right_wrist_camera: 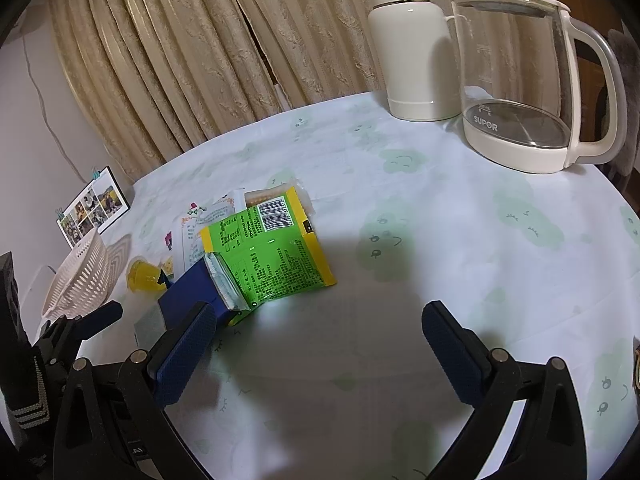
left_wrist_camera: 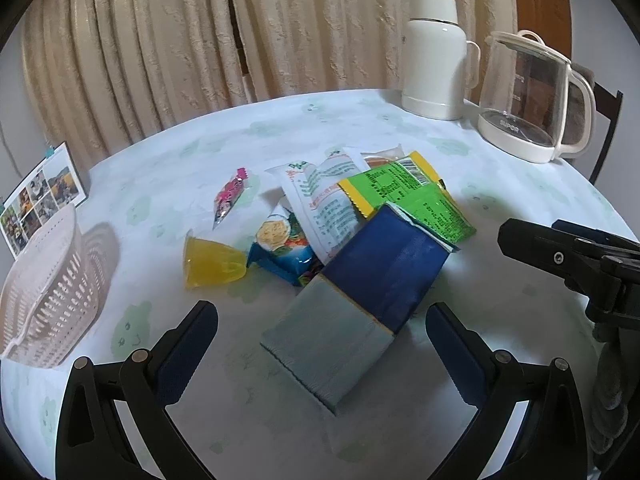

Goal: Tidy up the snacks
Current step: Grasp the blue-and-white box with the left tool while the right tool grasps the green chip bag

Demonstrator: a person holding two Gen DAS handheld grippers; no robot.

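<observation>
- I am holding my left gripper (left_wrist_camera: 322, 344) low over the near end of the snack heap, its two blue-padded fingers spread wide and grasping nothing; the blue and grey packet (left_wrist_camera: 352, 304) is lying between them on the table without touching either pad.
- My right gripper (right_wrist_camera: 320, 344) is also hanging released, its fingers wide apart over bare tablecloth (right_wrist_camera: 440, 248), with the heap just beyond its left finger.
- I am counting seven snacks in the heap from the left wrist view: the blue and grey packet, a green and yellow bag (left_wrist_camera: 412, 196), a white printed pouch (left_wrist_camera: 320, 200), a small blue packet (left_wrist_camera: 284, 248) showing a biscuit picture, a yellow jelly cup (left_wrist_camera: 212, 264) lying on its side, a pink sweet wrapper (left_wrist_camera: 230, 196) lying a little apart, and a pale packet (left_wrist_camera: 384, 156) at the back.
- The pale packet is mostly hidden under the green bag, so I cannot tell what it is; the small blue packet is half covered by the pouch and the blue packet.
- Print on the wrappers is too small for me to read.
- One pink slatted basket (left_wrist_camera: 52, 300) is sitting at the left edge of the table, cut off by the frame, its inside not showing.
- One white flask (left_wrist_camera: 434, 56) and one glass kettle (left_wrist_camera: 532, 96) are standing at the far right, well apart from the snacks.
- One photo card (left_wrist_camera: 40, 196) is standing behind the basket.
</observation>
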